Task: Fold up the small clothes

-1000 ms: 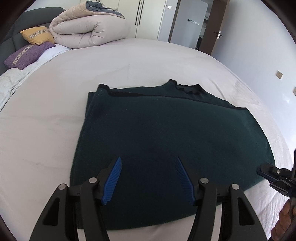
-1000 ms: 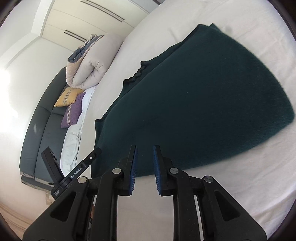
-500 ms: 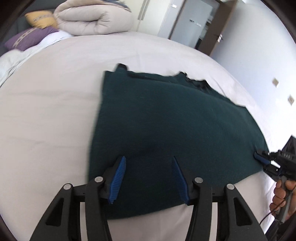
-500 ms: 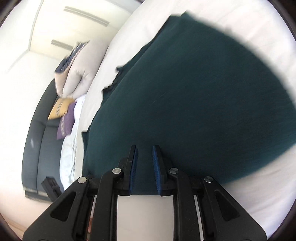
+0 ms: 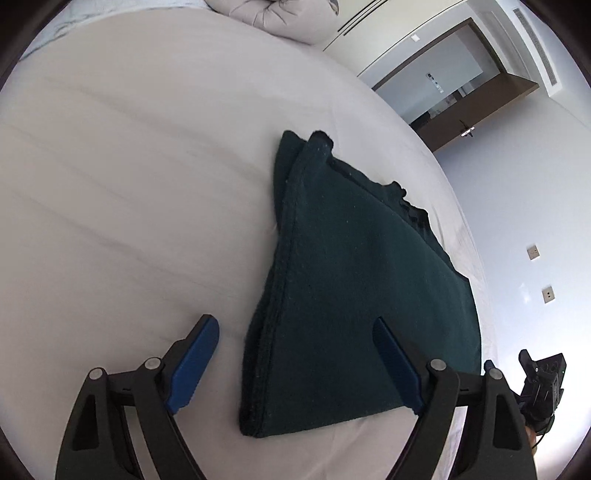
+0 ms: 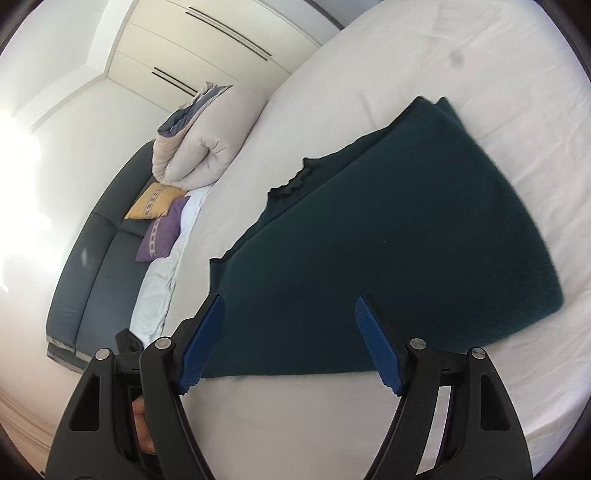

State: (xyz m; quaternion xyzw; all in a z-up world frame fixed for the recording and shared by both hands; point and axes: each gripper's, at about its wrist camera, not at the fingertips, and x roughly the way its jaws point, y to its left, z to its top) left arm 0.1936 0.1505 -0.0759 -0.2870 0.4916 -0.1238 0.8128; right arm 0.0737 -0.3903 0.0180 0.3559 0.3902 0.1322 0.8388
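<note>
I've got the folded dark green sweater [image 5: 354,295] mid-bed [image 5: 147,184], long axis running away from me; L gripper [image 5: 295,339] straddles its near-left corner, R gripper [image 6: 290,317] over near-right hem, both jaws opening, nothing grasped.

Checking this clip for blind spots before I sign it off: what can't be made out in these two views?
- Left wrist view: the right gripper is cut off at the frame edge behind the left gripper; its opening fingers are unseen there.
- Both views: the underside and inner layers of the dark green garment, hidden by its top layer.
- Right wrist view: the hand is mostly behind the gripper's black frame.
- Left wrist view: the rolled duvet is cropped by the top edge.
</note>
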